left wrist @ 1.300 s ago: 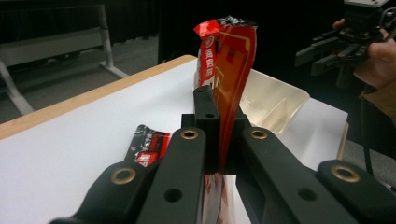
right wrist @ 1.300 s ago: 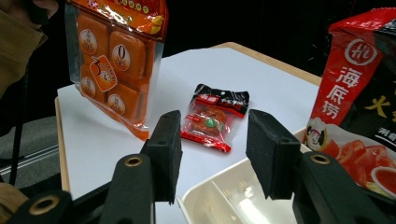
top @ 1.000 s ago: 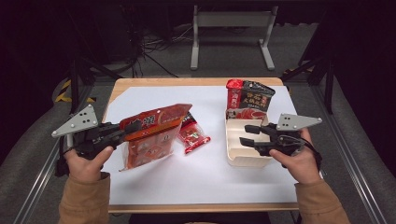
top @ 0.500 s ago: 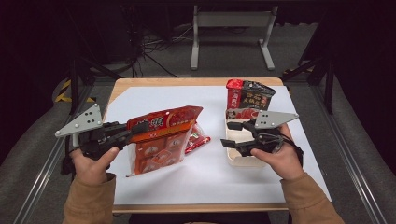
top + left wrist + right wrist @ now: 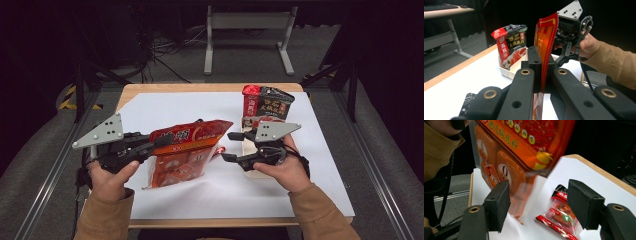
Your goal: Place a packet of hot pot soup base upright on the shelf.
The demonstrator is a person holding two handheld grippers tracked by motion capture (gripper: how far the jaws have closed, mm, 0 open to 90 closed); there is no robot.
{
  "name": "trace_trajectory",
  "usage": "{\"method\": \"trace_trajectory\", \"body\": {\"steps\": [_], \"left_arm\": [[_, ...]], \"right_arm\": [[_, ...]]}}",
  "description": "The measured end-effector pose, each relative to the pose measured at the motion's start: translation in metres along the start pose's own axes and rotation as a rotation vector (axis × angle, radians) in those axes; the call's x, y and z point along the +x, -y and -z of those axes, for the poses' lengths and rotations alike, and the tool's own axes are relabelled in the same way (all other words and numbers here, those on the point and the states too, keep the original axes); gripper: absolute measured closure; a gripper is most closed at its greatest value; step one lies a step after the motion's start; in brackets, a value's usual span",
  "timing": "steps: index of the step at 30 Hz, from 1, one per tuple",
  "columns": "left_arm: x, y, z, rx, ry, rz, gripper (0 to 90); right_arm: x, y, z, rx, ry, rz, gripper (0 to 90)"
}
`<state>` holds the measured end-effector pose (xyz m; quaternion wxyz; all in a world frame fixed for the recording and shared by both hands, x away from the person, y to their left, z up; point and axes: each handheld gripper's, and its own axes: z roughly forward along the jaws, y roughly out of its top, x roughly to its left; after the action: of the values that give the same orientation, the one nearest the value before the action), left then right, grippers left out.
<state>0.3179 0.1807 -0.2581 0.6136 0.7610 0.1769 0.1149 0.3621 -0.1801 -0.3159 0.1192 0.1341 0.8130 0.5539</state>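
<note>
Fingers [image 5: 534,60] of the left gripper [image 5: 161,141] are clamped on the edge of the big orange-red bag [image 5: 186,150]; in the left gripper view the bag [image 5: 545,47] stands up thin between the two black fingers, pinched tight. Bag is held up off the counter [image 5: 280,107], tilted, top edge running toward the right gripper [image 5: 227,146], lower corner hanging just over the white sheet [image 5: 165,107].

Right gripper fingers [image 5: 499,203] are spread wide, gripping nothing. In the right gripper view the bag [image 5: 521,147] fills the upper part, its lower end hanging down blurred between and beyond the open fingers; contact can't be judged. On the sheet [image 5: 571,167] past them lies a small red sachet [image 5: 560,216], clear film, flat on the counter, mostly tucked behind the bag in the high view.

Right hand [image 5: 282,167] sits over a shallow white tray [image 5: 247,145] on the right half of the counter. A red-and-black soup base packet [image 5: 265,102] stands upright at the tray's far end; left gripper view shows it [image 5: 510,45] leaning inside the tray [image 5: 511,71]. Left hand [image 5: 107,177] is at the near left edge, tan sleeves on both arms. Grey three-cornered plates ride on top of both grippers
</note>
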Motion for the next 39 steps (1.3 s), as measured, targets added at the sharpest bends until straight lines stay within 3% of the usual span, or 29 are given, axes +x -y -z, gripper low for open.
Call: {"method": "trace_trajectory", "body": {"steps": [10,21,29,39], "left_arm": [[-0.008,-0.003,-0.011,-0.004,0.034,-0.009,90.0],[-0.011,-0.003,-0.011,-0.016,0.049,-0.015,90.0],[-0.011,-0.002,-0.011,-0.026,0.057,-0.014,90.0],[-0.009,-0.001,-0.011,-0.032,0.055,-0.010,90.0]], "right_arm": [[0.008,0.000,-0.022,-0.011,-0.054,0.033,35.5],[0.012,0.006,-0.043,-0.007,-0.096,0.071,33.4],[0.012,0.011,-0.049,-0.031,-0.134,0.061,32.4],[0.015,0.013,-0.050,-0.038,-0.164,0.053,41.9]]}}
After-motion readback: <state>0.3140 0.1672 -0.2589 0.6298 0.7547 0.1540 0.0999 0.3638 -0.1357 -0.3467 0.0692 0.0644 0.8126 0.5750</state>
